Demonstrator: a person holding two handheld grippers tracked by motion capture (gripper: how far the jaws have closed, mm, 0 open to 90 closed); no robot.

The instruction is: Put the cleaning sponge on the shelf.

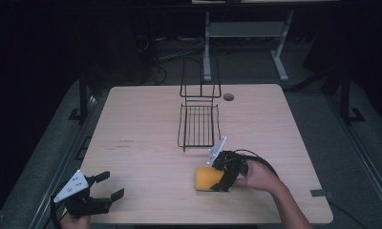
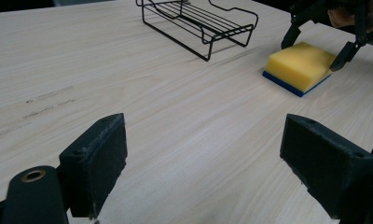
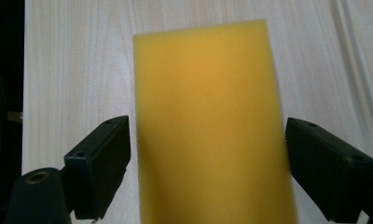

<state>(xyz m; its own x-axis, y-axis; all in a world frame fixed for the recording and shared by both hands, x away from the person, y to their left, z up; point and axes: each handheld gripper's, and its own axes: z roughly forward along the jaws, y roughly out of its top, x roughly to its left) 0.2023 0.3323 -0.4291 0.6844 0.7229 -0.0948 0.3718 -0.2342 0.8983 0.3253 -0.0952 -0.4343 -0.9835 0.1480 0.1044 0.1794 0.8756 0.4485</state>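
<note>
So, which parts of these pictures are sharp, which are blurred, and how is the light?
High view: the table is lit, the room around it is nearly black. Left gripper view: the wire rack and the yellow sponge with a blue underside are sharp, and the near jaws are fairly clear too. Right gripper view: the sponge is close and soft-edged, the wood grain sharper.
</note>
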